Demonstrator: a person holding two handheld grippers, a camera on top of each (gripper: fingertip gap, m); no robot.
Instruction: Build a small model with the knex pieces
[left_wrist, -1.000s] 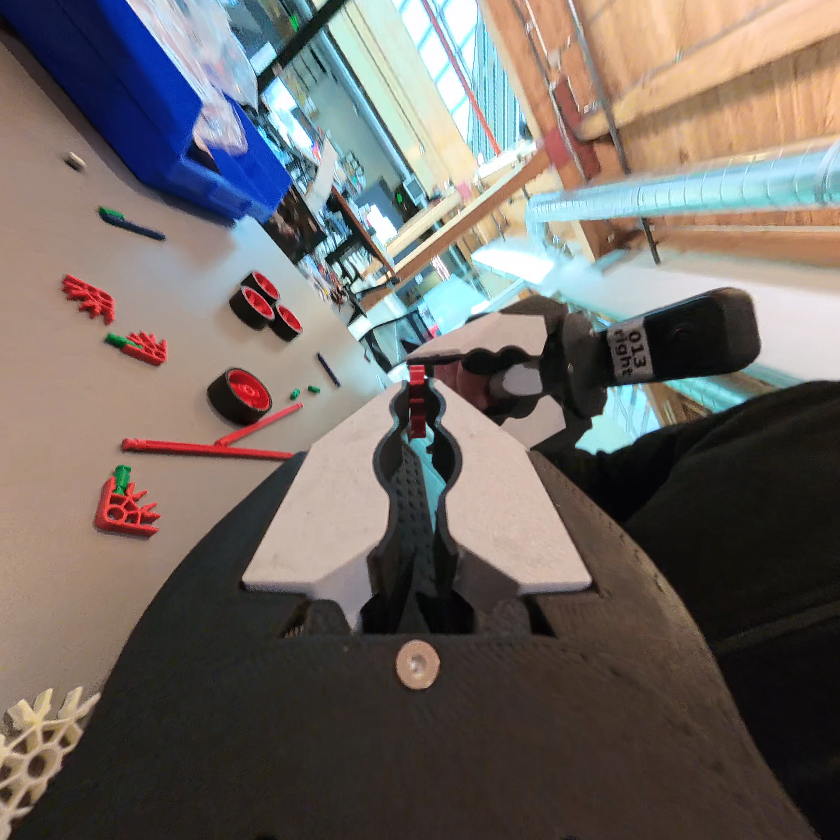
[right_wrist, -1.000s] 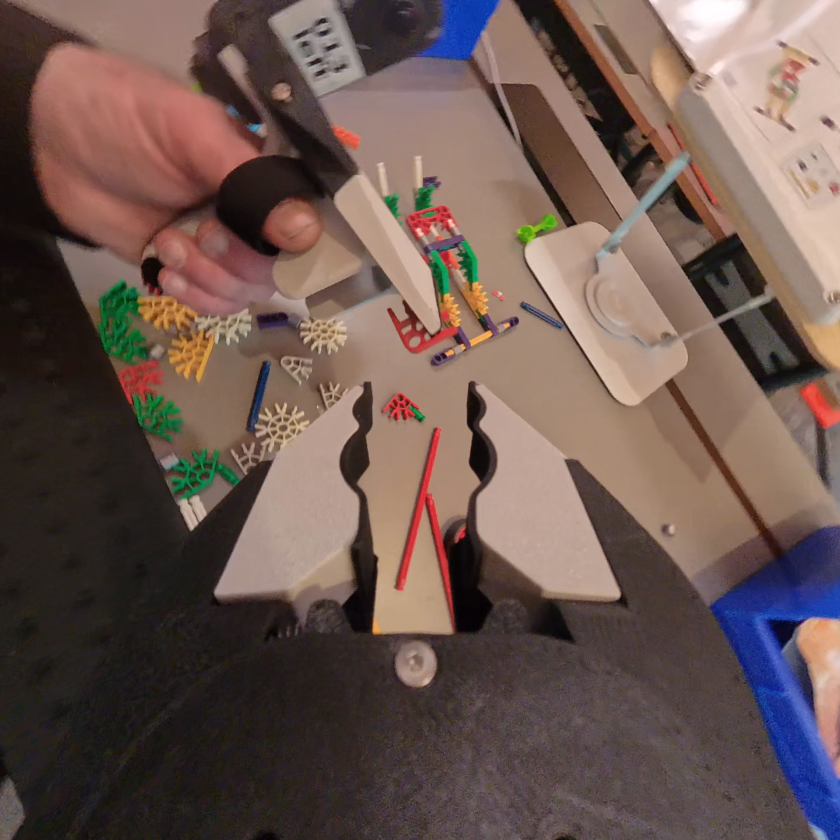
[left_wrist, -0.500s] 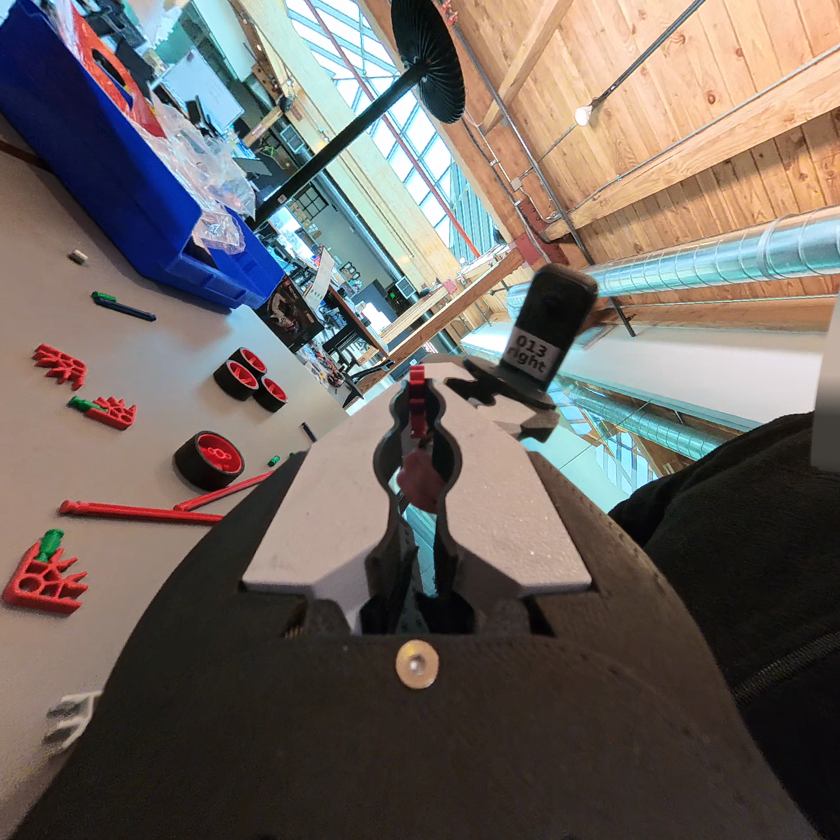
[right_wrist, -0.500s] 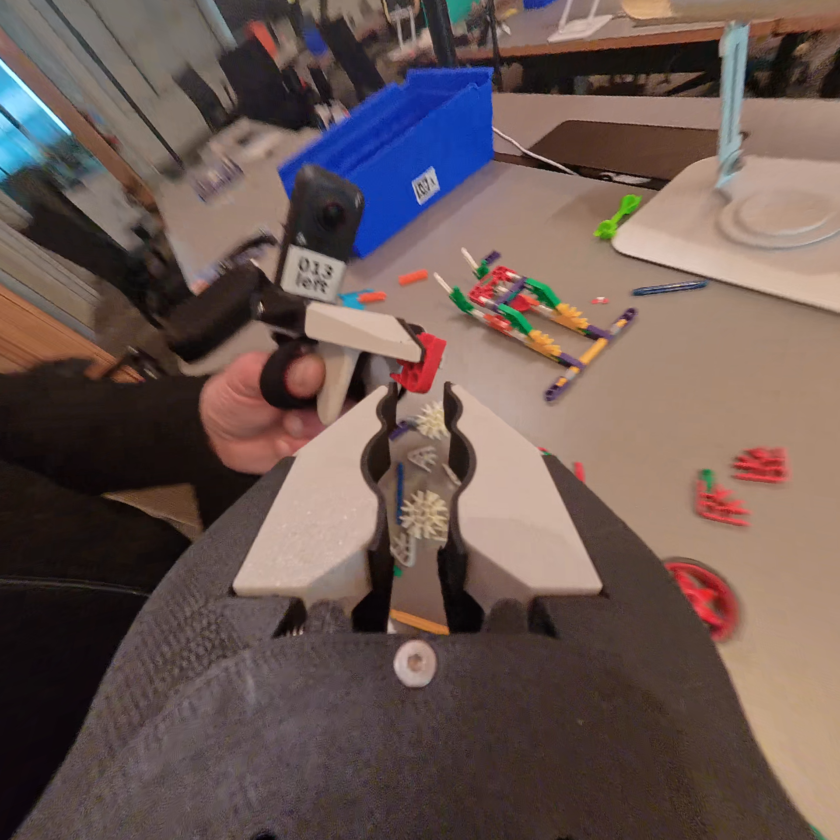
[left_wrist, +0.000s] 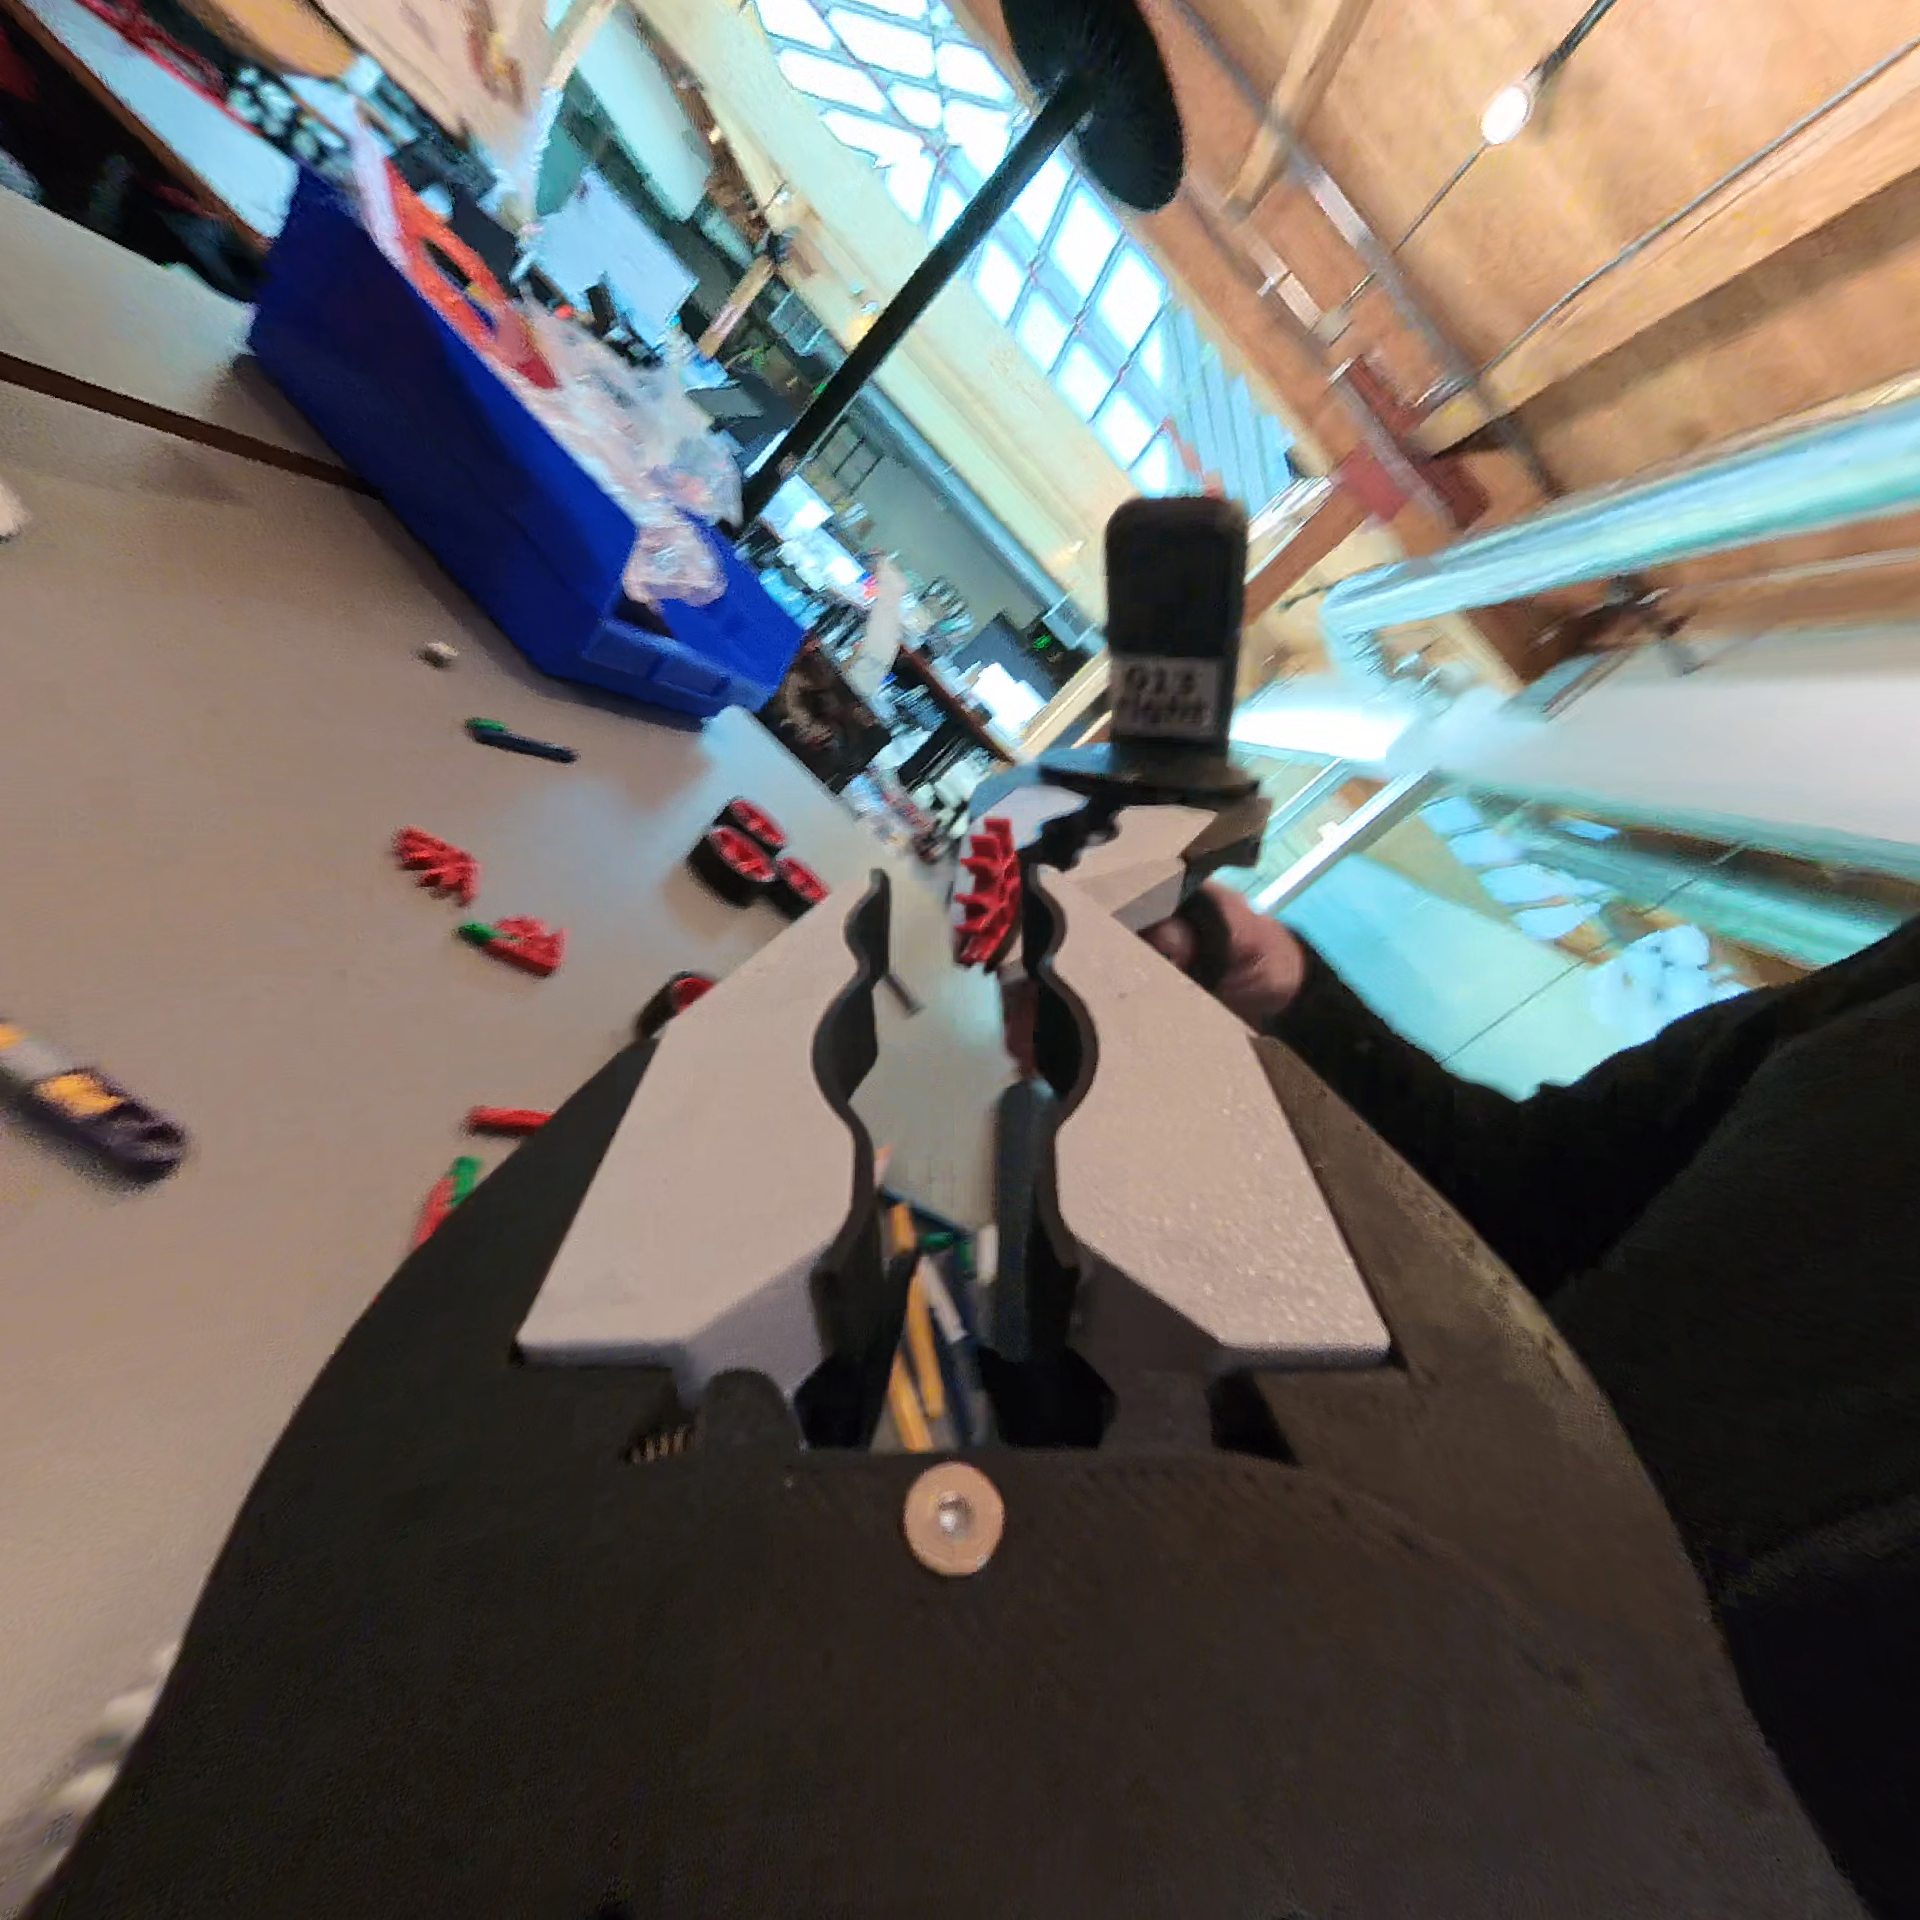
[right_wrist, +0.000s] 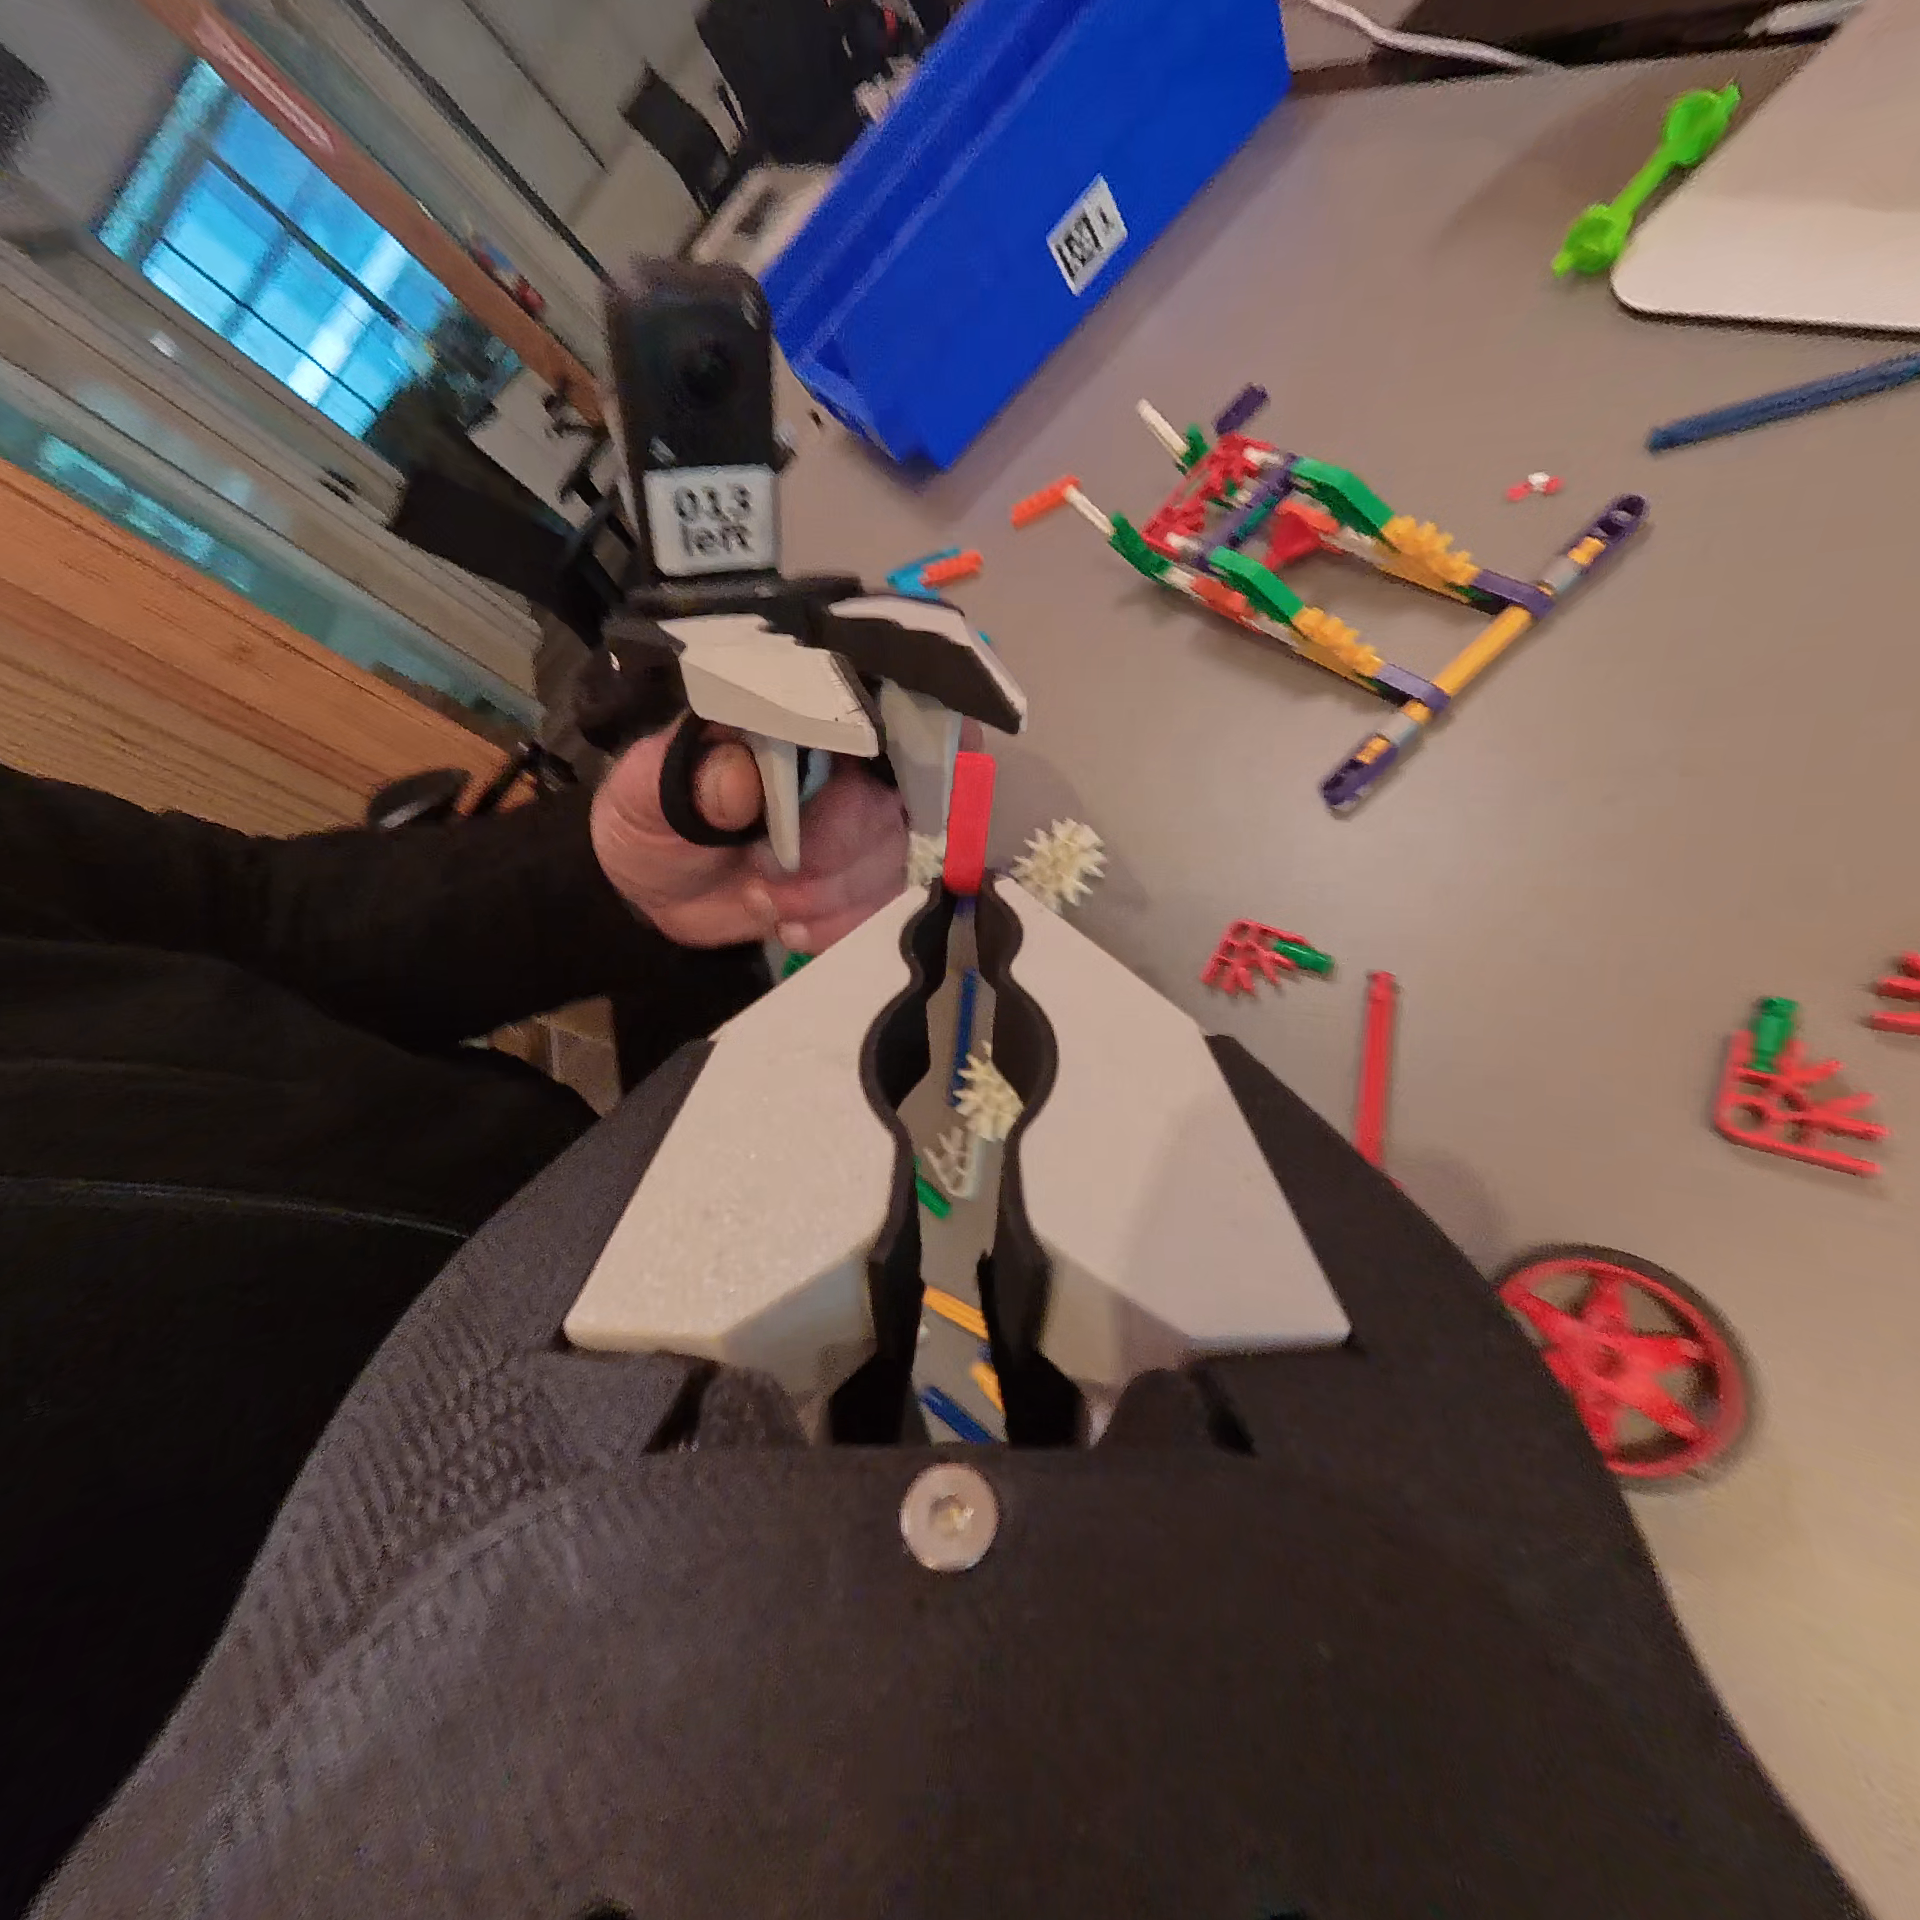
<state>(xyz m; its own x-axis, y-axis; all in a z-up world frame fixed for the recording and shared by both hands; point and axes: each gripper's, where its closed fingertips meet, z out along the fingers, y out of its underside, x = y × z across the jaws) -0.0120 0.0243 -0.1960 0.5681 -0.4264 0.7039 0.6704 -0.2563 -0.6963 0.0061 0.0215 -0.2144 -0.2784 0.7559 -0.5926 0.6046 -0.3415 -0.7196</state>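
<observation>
Holding both grippers up off the table (right_wrist: 1558, 831), the right gripper (right_wrist: 961, 894) pinches a red connector (right_wrist: 971, 821) at its tips while the left gripper (left_wrist: 951, 904), fingers parted, grips nothing.

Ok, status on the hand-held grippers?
Left hand-held gripper open, tips beside the piece. Right hand-held gripper shut on red connector, above the table. Nothing blocking.

A blue bin (right_wrist: 1023, 223) sits at the tabletop's (right_wrist: 1558, 852) far edge; a red wheel (right_wrist: 1621, 1361) lies near its front edge.
</observation>
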